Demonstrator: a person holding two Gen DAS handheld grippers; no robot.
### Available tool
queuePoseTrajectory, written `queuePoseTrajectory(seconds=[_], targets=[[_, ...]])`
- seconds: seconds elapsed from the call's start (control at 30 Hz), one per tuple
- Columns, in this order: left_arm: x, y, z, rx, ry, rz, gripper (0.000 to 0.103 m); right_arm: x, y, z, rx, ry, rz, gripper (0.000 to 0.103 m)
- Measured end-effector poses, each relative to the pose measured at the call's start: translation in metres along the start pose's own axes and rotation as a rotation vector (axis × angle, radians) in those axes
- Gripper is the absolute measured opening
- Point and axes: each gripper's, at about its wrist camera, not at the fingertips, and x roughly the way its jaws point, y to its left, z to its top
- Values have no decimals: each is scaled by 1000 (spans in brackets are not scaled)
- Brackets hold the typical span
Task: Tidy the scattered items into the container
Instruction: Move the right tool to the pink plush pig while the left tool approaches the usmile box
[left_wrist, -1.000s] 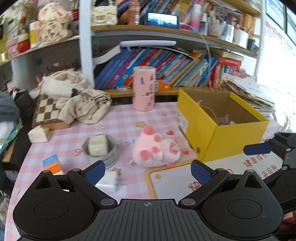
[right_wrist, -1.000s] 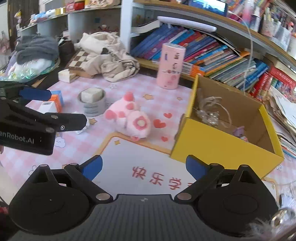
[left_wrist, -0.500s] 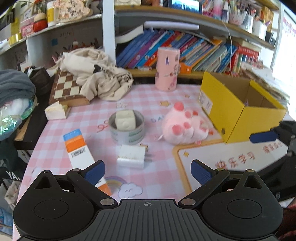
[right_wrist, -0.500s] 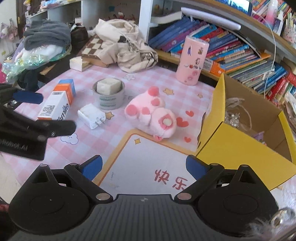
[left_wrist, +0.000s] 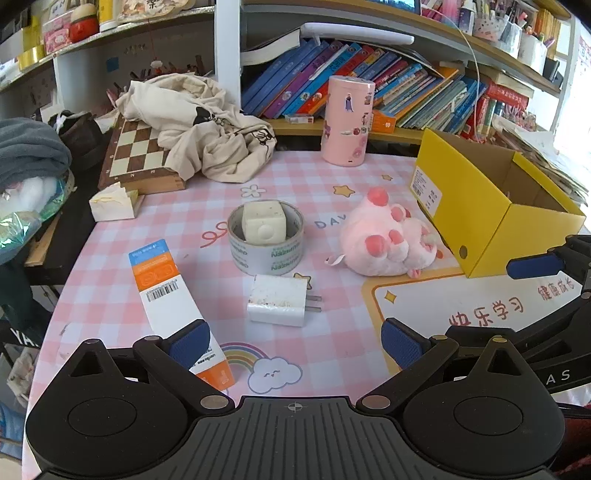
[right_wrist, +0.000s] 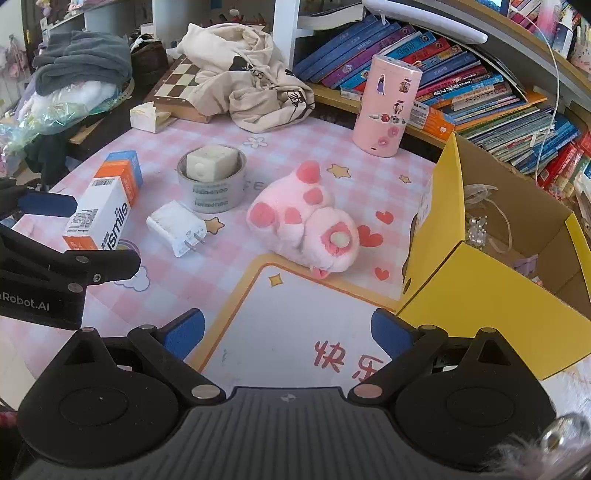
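Note:
An open yellow box (left_wrist: 491, 210) stands at the right of the pink checked table; it also shows in the right wrist view (right_wrist: 491, 295), with a few small items inside. Scattered items lie left of it: a pink plush paw (left_wrist: 384, 240) (right_wrist: 306, 225), a white plug charger (left_wrist: 279, 304) (right_wrist: 175, 229), a tape roll (left_wrist: 267, 247) (right_wrist: 212, 184) with a white cube (left_wrist: 263, 220) inside it, and an orange-and-white toothpaste box (left_wrist: 170, 295) (right_wrist: 103, 206). My left gripper (left_wrist: 295, 341) is open and empty near the charger. My right gripper (right_wrist: 286, 332) is open and empty over the white mat.
A pink cylinder (left_wrist: 347, 120) stands at the back. A chessboard (left_wrist: 138, 155) with crumpled cloth (left_wrist: 207, 136) lies back left. Bookshelves run behind the table. A white mat with a yellow border (right_wrist: 295, 332) covers the near table. A small cream block (left_wrist: 110, 203) sits at the left edge.
Both grippers have pulled back and turned left. The toothpaste box and charger have come into fuller view. Both grippers stay open and empty.

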Motion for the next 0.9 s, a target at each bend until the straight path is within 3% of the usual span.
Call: queuePoseTrajectory(seconds=[0.17, 0.63, 0.9], targets=[[6, 0, 2, -10, 8, 9, 101, 6, -3, 4, -11, 7, 9, 98], [18, 0, 5, -6, -47, 140, 101, 30, -26, 20, 31, -9, 19, 98], [31, -3, 8, -13, -6, 91, 101, 41, -34, 23, 46, -5, 42, 98]])
